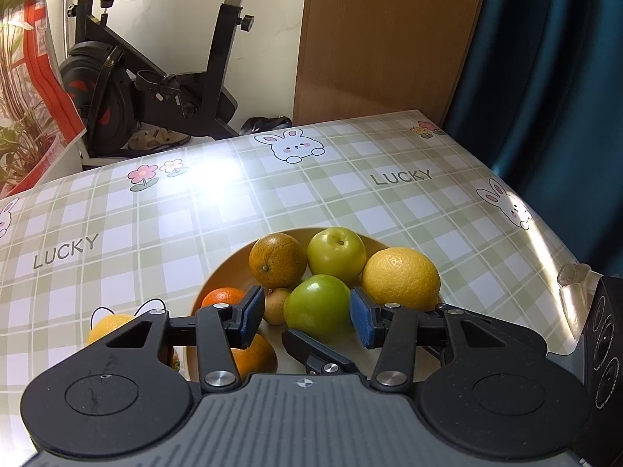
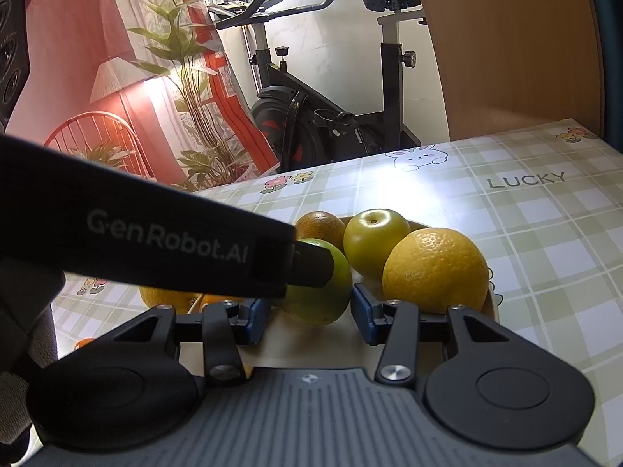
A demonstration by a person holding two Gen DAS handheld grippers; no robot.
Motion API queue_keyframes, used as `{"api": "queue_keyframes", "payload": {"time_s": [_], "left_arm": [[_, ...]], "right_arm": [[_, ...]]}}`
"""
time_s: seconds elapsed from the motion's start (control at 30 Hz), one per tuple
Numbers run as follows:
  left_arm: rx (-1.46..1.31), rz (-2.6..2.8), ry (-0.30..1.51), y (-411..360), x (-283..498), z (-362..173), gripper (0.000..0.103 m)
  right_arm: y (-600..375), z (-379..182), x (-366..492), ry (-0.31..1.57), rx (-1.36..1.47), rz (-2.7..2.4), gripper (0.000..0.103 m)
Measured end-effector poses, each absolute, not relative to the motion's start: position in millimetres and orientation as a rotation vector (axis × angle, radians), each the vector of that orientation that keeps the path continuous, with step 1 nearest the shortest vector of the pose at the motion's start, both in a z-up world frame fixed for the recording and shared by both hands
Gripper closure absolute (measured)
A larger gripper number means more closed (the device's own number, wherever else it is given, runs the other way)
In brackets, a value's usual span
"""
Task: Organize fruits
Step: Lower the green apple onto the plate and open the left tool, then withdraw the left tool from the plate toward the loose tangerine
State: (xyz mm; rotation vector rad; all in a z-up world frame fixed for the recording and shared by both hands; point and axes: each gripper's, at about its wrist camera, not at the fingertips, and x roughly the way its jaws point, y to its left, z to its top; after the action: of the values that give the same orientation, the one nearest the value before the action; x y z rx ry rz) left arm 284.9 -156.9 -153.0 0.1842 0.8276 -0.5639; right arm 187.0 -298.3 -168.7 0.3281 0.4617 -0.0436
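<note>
A tan plate (image 1: pixel 218 272) on the checked tablecloth holds several fruits: a greenish orange (image 1: pixel 277 260), a pale green apple (image 1: pixel 337 253), a yellow lemon-like orange (image 1: pixel 401 278), a darker green apple (image 1: pixel 317 307), a small brownish fruit (image 1: pixel 276 305) and two small oranges (image 1: pixel 222 297). My left gripper (image 1: pixel 305 317) is open just above the plate, its pads on either side of the darker green apple. My right gripper (image 2: pixel 309 317) is open, low at the plate's near edge, in front of the green apple (image 2: pixel 317 292). The left gripper's body (image 2: pixel 155 241) crosses the right wrist view.
A yellow fruit (image 1: pixel 107 325) lies on the cloth left of the plate. A black speaker-like box (image 1: pixel 603 330) stands at the table's right edge. Beyond the table stand an exercise bike (image 1: pixel 155 89), plants (image 2: pixel 194 78) and a wooden panel (image 1: pixel 389 39).
</note>
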Motion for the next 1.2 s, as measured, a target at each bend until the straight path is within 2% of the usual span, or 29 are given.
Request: {"api": "queue_keyframes", "payload": {"time_s": [0.27, 0.57, 0.87, 1.2], "left_arm": [[0.175, -0.566, 0.789, -145.1, 280.1, -137.8, 0.052], [0.154, -0.576, 0.738, -114.0, 267.9, -118.3, 0.052], [0.105, -0.516, 0.677, -43.1, 262.2, -96.9, 0.052], [0.032, -0.46, 0.697, 24.0, 261.0, -103.4, 0.052]], "right_arm": [[-294.1, -167.1, 183.1, 0.477, 0.291, -0.059, 0.054], [-288.9, -147.6, 163.4, 0.41, 0.25, -0.051, 0.054], [-264.5, -135.1, 161.0, 0.403, 0.198, 0.009, 0.054], [-216.0, -134.1, 176.1, 0.443, 0.12, 0.125, 0.054]]}}
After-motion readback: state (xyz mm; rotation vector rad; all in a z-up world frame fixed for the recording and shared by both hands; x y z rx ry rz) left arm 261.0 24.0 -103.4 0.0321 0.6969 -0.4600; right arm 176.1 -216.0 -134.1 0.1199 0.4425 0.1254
